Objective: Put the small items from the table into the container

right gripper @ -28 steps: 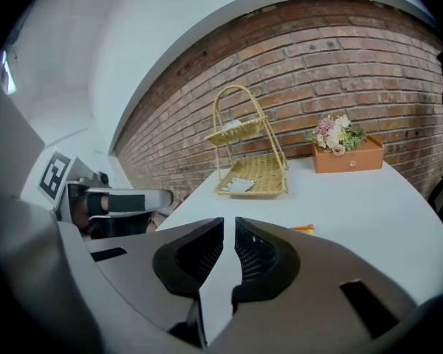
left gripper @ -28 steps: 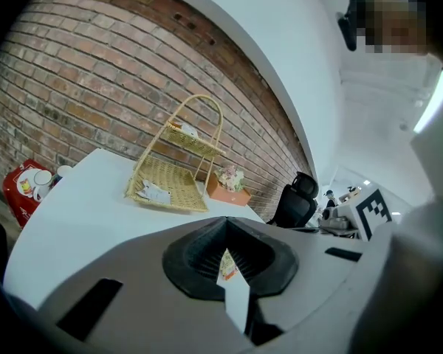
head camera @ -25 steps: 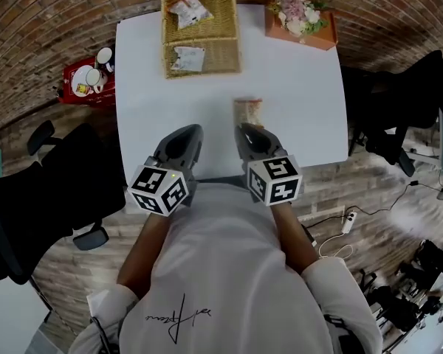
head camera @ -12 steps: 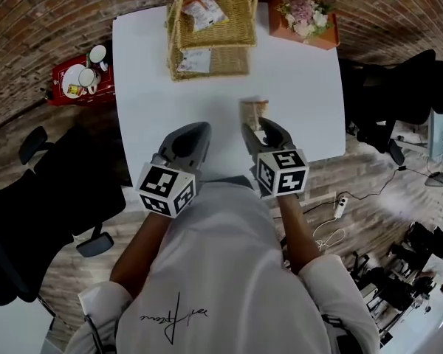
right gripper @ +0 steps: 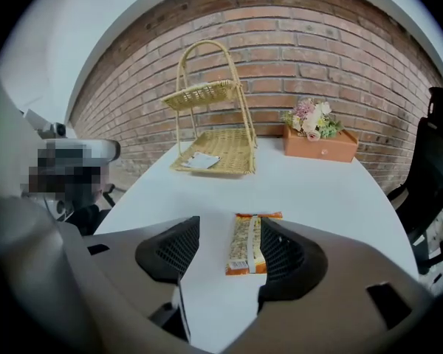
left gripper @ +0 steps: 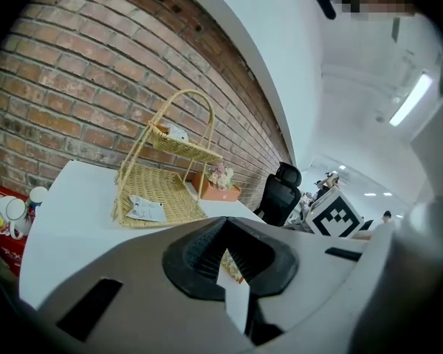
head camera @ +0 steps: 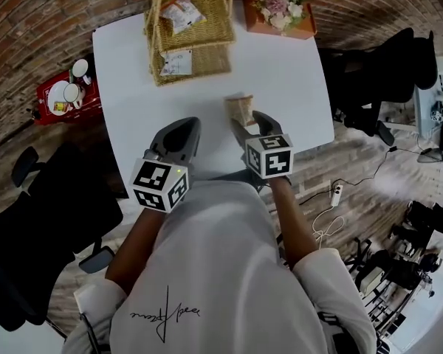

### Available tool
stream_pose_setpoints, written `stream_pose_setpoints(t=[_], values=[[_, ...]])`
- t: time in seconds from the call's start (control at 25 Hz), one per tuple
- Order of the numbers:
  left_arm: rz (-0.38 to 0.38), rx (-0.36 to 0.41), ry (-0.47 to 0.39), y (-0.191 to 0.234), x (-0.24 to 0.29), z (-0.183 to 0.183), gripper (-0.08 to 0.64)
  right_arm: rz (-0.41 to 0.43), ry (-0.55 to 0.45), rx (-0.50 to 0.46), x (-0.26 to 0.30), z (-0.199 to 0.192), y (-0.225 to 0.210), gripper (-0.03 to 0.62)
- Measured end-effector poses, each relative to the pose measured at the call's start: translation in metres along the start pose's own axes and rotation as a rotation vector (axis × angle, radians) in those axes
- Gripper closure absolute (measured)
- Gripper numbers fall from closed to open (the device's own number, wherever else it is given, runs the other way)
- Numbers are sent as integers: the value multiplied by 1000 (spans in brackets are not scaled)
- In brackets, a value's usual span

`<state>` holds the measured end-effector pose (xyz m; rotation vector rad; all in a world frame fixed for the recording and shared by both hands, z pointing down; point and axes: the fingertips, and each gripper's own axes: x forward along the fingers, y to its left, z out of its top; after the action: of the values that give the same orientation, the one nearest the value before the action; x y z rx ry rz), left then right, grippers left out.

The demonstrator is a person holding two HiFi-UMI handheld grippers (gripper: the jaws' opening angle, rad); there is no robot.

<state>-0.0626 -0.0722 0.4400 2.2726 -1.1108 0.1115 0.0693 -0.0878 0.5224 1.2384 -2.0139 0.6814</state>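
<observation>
Your right gripper has dipped toward the snack packet since a second ago. Its jaws are opening with the packet between them, untouched, flat on the white table. Your left gripper hangs alongside, jaws together, empty. The two-tier wicker basket stands well beyond.
</observation>
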Motion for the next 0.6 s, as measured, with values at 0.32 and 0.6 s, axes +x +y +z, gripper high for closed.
stream_pose_setpoints(t=[0.32, 0.6], values=[[16, -9, 1, 11, 9, 6, 551, -3, 78, 17, 21, -13, -16, 365], [31, -42, 9, 17, 12, 7, 551, -1, 140, 32, 37, -23, -24, 365]])
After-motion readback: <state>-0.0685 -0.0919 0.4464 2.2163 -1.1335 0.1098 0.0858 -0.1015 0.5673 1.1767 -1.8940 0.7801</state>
